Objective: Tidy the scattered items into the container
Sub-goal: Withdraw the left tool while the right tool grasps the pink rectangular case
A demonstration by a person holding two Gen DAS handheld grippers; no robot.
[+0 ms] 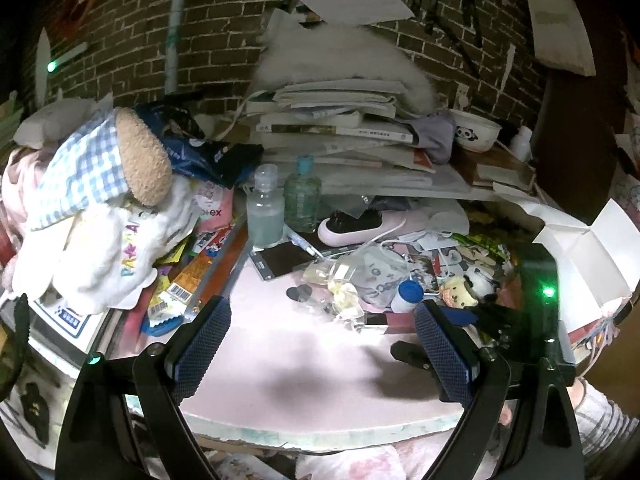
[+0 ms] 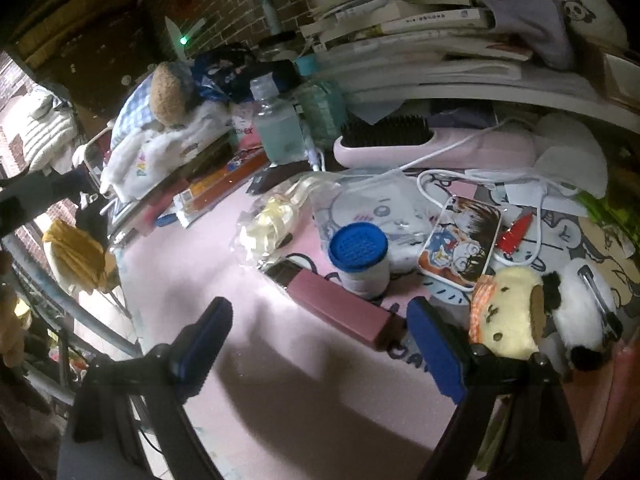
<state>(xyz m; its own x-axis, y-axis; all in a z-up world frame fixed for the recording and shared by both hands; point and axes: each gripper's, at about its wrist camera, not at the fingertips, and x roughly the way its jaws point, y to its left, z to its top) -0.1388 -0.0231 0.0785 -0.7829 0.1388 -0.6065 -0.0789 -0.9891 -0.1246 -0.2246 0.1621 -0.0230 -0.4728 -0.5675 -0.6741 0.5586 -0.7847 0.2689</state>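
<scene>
Left wrist and right wrist: both jaws wide and empty over a cluttered pink bench

Left wrist view: left gripper [image 1: 322, 332] jaws spread wide, nothing between them, only bare pink bench [image 1: 280, 360] under the gap. Just ahead of the jaws: crumpled clear plastic bag [image 1: 340, 284] with pale yellow contents, and a white jar with blue lid [image 1: 409, 295] just beyond the right-hand pad. Further ahead: two bottles [image 1: 265, 208] side by side, upright, and a pink hairbrush [image 1: 360, 226] lying flat to their right. Left of the jaws: plush toy in checked cloth [image 1: 104, 200] on a heap. Right of the jaws: open white cardboard box [image 1: 588, 256], the only container visible, well apart from the small items. Book stack [image 1: 340, 132] behind everything, against a brick wall.

Right wrist view: right gripper [image 2: 320, 328] jaws also wide, nothing gripped. A dusty-pink rectangular box [image 2: 340, 308] lies diagonally ahead, one end just beside the right-hand pad; contact cannot be told. White jar with blue lid [image 2: 360, 260] stands upright just behind that box. Right of the jaws: yellow plush [image 2: 508, 320] touching a black-and-white panda plush [image 2: 580, 312]. Ahead-right: cartoon-printed case [image 2: 460, 240] flat on the bench.
</scene>
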